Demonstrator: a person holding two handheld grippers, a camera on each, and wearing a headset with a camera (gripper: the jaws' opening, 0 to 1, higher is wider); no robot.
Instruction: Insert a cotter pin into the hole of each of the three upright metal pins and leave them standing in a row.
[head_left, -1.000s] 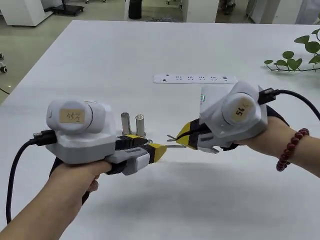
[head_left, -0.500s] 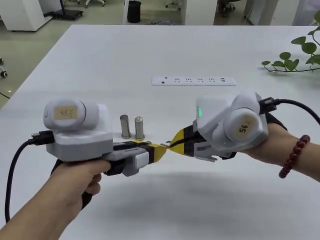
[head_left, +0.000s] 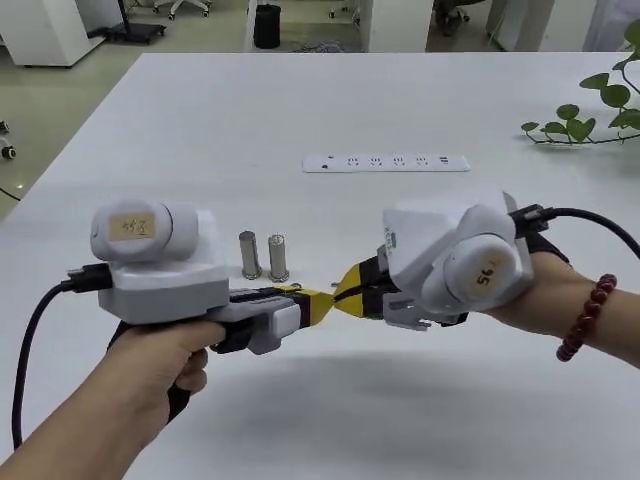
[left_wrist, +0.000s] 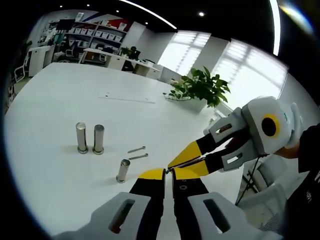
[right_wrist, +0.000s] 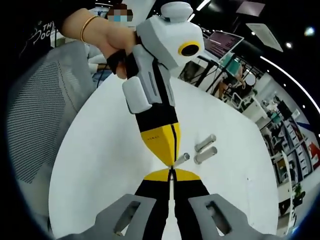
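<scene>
Two metal pins (head_left: 250, 255) (head_left: 278, 257) stand upright side by side on the white table (head_left: 300, 110). A third pin (left_wrist: 122, 170) stands a little nearer, apart from the pair (left_wrist: 81, 137) (left_wrist: 98, 139). Two loose cotter pins (left_wrist: 136, 149) (left_wrist: 138, 156) lie flat beside it. My right gripper (head_left: 345, 290) is shut on a cotter pin (left_wrist: 186, 162) that points at my left gripper (head_left: 320, 300). The left jaws are shut and their tips touch the pin's free end (right_wrist: 172, 172); whether they pinch it is unclear. Both grippers hover above the table, tip to tip.
A white power strip (head_left: 386, 161) lies further back on the table. A potted plant's leaves (head_left: 590, 110) reach in at the far right edge. A cable runs from each gripper. The table's front half is bare white surface.
The right gripper has rolled and come left until its tips meet the left gripper's. The cotter pin's legs that stuck out toward the left gripper are now hidden between the tips.
</scene>
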